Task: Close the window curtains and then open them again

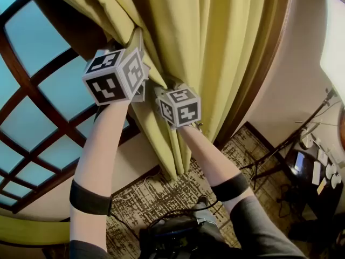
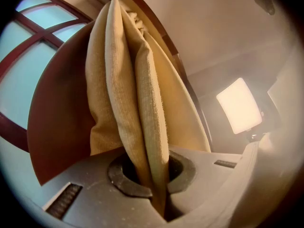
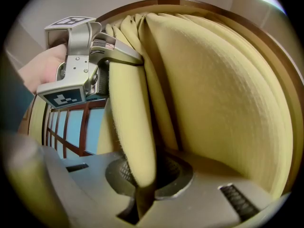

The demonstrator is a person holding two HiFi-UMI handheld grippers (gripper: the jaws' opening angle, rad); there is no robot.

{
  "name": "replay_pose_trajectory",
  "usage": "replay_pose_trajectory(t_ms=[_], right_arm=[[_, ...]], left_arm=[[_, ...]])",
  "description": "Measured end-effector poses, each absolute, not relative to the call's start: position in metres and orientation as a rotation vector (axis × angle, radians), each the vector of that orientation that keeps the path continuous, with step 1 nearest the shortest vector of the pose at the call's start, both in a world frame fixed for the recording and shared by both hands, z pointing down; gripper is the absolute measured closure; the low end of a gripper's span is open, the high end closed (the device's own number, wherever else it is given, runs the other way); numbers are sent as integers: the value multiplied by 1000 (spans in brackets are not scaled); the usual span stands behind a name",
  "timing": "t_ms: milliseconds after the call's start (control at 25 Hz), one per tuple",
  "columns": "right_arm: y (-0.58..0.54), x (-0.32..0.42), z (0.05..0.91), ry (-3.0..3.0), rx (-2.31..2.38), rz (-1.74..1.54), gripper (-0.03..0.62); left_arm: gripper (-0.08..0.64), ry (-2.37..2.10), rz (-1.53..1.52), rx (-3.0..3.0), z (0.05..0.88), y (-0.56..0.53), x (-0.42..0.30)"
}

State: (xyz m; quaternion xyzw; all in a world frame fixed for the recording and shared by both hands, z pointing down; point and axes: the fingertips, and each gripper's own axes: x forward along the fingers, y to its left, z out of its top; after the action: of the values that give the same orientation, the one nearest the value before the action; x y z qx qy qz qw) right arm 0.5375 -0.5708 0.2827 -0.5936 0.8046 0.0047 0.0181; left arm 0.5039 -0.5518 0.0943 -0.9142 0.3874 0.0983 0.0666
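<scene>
Both clamped onto curtain (image 2: 124,80), left gripper (image 2: 159,191), right gripper (image 3: 141,194)

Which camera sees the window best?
The head view: the window fills its left side, many panes and brown bars. The left gripper view catches only a corner; the right gripper view, a sliver beside the curtain.

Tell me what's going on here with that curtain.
A person holds a gripper in each hand. The left gripper and the right gripper each have their jaws shut on a fold of the yellow curtain, close together. The curtain hangs bunched to one side, leaving the window uncovered.
</scene>
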Motion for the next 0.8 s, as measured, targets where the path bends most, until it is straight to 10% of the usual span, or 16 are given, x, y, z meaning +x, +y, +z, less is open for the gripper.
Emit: replay_pose_trajectory(t_ms=[800], right_arm=[[-586,593,265,2424,-1896,53,563]], left_arm=[[557,1050,380,-2803,79,-560,563]])
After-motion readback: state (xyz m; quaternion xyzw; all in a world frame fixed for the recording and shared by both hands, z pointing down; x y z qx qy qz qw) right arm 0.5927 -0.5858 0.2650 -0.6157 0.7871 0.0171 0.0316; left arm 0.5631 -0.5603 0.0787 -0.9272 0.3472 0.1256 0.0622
